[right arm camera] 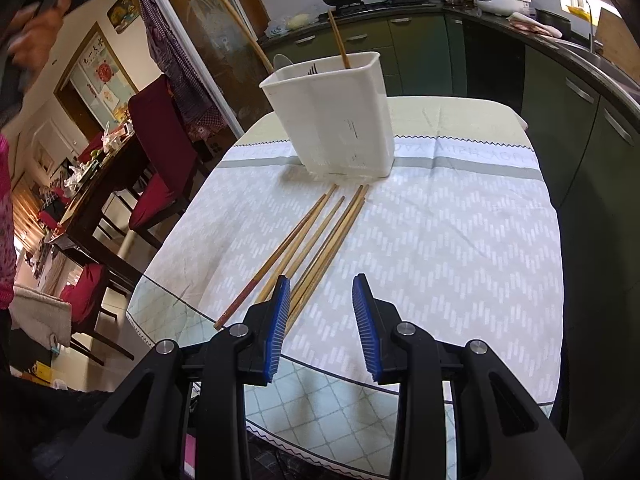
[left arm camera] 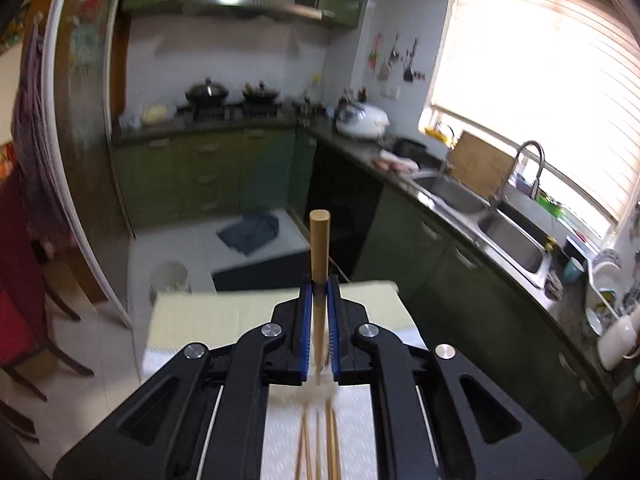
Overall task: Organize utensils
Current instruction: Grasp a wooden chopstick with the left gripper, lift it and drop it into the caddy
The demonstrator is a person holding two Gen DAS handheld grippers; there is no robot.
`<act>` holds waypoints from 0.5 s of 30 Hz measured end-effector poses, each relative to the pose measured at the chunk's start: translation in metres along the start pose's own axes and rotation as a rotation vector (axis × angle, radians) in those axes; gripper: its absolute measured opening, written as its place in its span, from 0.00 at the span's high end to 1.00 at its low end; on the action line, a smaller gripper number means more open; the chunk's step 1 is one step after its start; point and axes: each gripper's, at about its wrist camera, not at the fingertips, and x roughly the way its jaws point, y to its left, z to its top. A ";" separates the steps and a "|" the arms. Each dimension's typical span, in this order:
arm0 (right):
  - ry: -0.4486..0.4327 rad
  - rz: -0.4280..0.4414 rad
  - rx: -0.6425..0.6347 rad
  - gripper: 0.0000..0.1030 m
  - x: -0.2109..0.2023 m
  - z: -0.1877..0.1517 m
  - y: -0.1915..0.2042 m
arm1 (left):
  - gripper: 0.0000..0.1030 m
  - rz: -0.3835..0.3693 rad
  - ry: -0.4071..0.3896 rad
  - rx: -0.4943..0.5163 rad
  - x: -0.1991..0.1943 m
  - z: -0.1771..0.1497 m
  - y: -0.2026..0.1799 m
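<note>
Left gripper (left arm camera: 320, 292) clamps chopstick (left arm camera: 320, 248) upright, frame centre. Right gripper (right arm camera: 322, 304) jaws apart, empty, low centre. Loose chopsticks (right arm camera: 308, 240) on tablecloth (right arm camera: 460, 240) below white holder (right arm camera: 332, 120). Advice: keep stick vertical, lower into holder before releasing.

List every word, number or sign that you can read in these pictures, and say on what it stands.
Nothing reads clearly.
Tablecloth band: pale letters, upside down, too faint to quote.
Wall picture: Chinese characters, too small to read.
White holder: dark marks only, no words.
Chopstick in the left tool: no text.
</note>
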 end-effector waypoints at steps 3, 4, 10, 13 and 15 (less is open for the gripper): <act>0.003 0.000 0.010 0.68 0.001 -0.002 -0.005 | 0.93 0.024 -0.052 0.029 0.009 0.010 -0.005; 0.004 0.000 0.013 0.68 0.001 -0.003 -0.006 | 0.93 0.016 -0.062 0.034 0.015 0.010 -0.006; 0.004 -0.009 0.037 0.68 -0.001 -0.006 -0.017 | 0.93 0.064 0.019 0.059 0.068 -0.010 -0.002; 0.006 -0.015 0.044 0.68 0.000 -0.006 -0.019 | 0.93 0.079 0.096 0.068 0.096 -0.032 0.005; 0.009 -0.017 0.047 0.68 0.001 -0.006 -0.020 | 0.93 0.077 0.154 0.080 0.111 -0.044 0.007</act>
